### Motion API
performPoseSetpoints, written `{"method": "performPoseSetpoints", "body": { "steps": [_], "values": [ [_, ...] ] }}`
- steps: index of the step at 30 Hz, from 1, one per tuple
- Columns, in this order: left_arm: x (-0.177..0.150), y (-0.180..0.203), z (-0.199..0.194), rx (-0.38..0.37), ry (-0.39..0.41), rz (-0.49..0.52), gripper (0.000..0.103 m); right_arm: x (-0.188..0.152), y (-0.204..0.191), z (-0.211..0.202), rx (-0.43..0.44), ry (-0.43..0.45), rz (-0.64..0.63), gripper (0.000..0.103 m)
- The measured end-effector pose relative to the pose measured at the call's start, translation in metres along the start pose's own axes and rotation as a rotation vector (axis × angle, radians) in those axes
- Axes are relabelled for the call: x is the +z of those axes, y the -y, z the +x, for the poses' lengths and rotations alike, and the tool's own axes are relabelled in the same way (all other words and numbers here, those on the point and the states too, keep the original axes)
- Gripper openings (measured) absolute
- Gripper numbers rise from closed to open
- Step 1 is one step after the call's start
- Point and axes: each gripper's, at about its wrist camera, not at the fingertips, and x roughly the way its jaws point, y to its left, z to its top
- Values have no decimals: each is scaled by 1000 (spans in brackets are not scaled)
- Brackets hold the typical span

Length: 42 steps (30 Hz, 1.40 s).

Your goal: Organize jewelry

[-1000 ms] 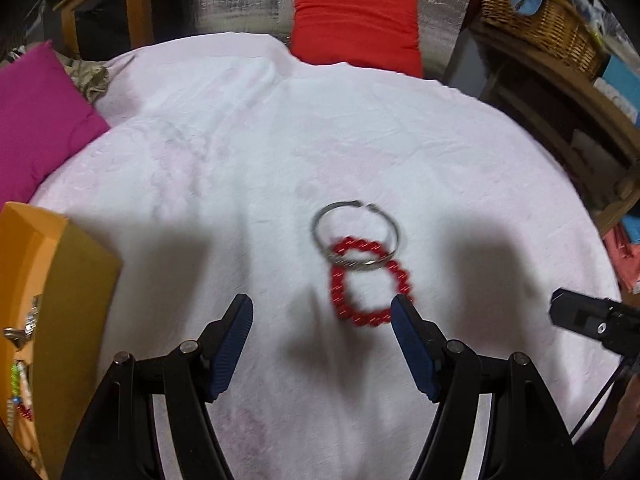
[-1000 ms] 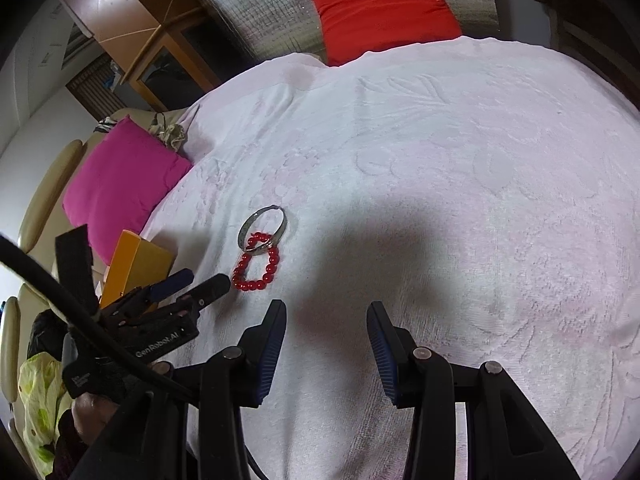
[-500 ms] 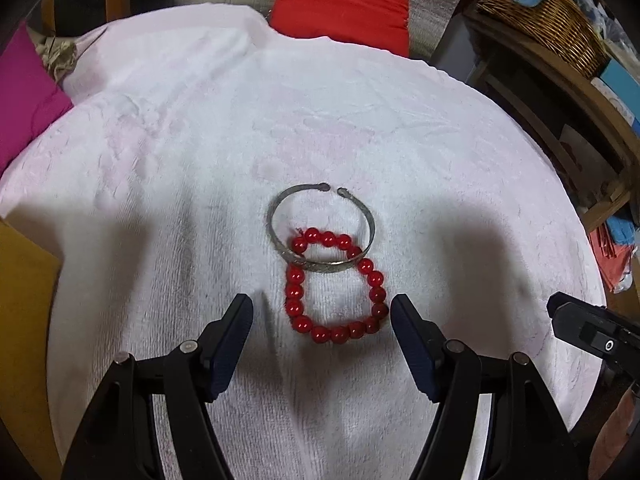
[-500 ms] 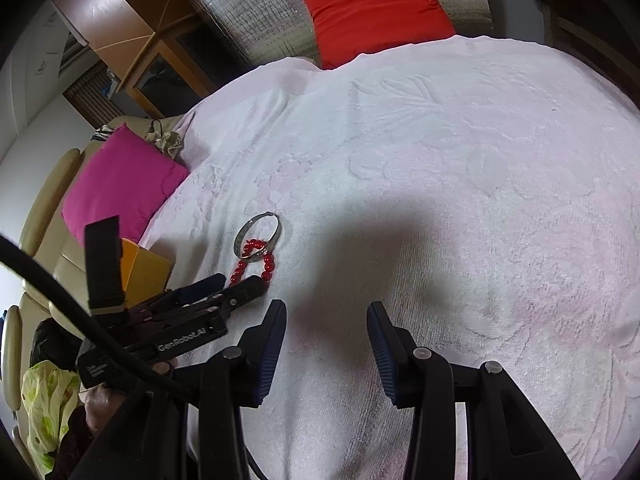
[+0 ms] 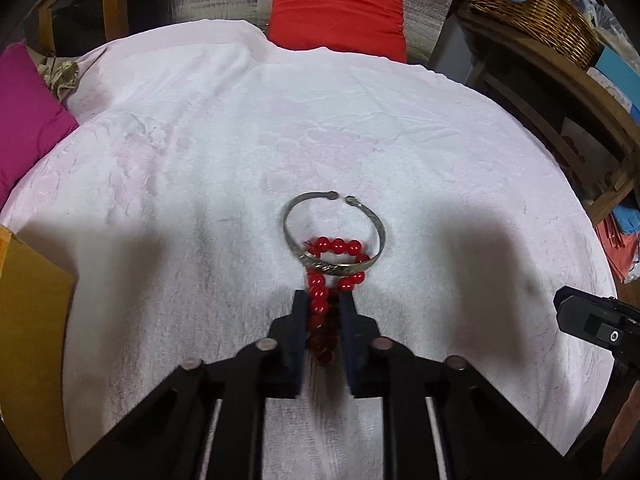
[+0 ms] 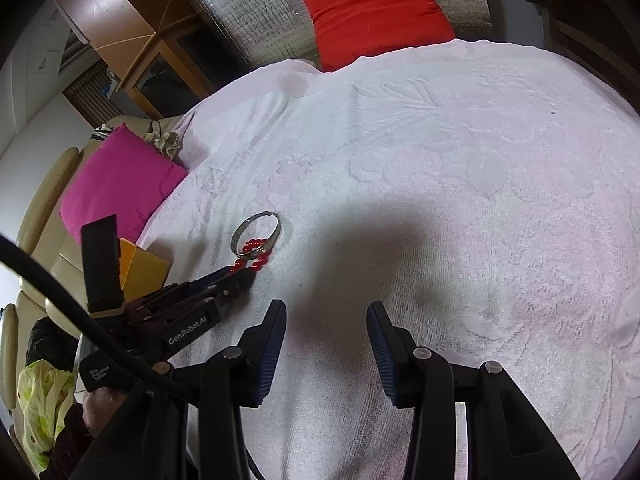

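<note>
A red bead bracelet (image 5: 336, 248) lies on the white towel-covered table (image 5: 200, 160), its far end under a silver open bangle (image 5: 298, 210). My left gripper (image 5: 323, 300) is shut on the near part of the red bead bracelet, squeezing it into a narrow loop. In the right wrist view the left gripper (image 6: 236, 276), the beads (image 6: 256, 245) and the bangle (image 6: 276, 226) show at the left. My right gripper (image 6: 326, 320) is open and empty over bare towel, to the right of the jewelry.
A yellow jewelry box (image 5: 28, 300) stands at the table's left edge. A magenta cushion (image 5: 24, 120) lies at the left, a red cushion (image 5: 340, 8) at the back. A wicker basket (image 5: 532, 12) sits on a wooden shelf at the right.
My left gripper moved forward over the red bead bracelet and shut on its near part, pinching the loop narrow. The right gripper stayed open and hardly moved.
</note>
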Motion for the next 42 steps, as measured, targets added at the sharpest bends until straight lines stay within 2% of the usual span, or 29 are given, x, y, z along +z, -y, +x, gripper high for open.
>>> {"method": "performPoseSetpoints", "body": {
  "steps": [7,19,26,33,37,39,40,42],
  "values": [
    [-7,-7,-13,-17,-21,3,10,2,-5,5,-3,1,-2,46],
    [-22,-23,-32,24,-35,8,10,9,-34,27,6,7,-49,46],
    [-31,-28,-38,34,-44,14,10,25,-57,58,-1,-1,-113,34],
    [-34,-28,-38,39,-61,7,10,37,-65,100,-82,-31,-135,34],
    [-32,-27,-34,50,-67,2,10,39,-65,113,-129,-27,-169,20],
    [-31,-26,-32,57,-75,1,13,38,-67,114,-141,-18,-192,13],
    [-31,-26,-31,60,-78,1,21,37,-68,114,-149,-17,-207,8],
    [-29,-28,-28,66,-81,-12,37,35,-72,114,-168,-14,-241,5]
  ]
}}
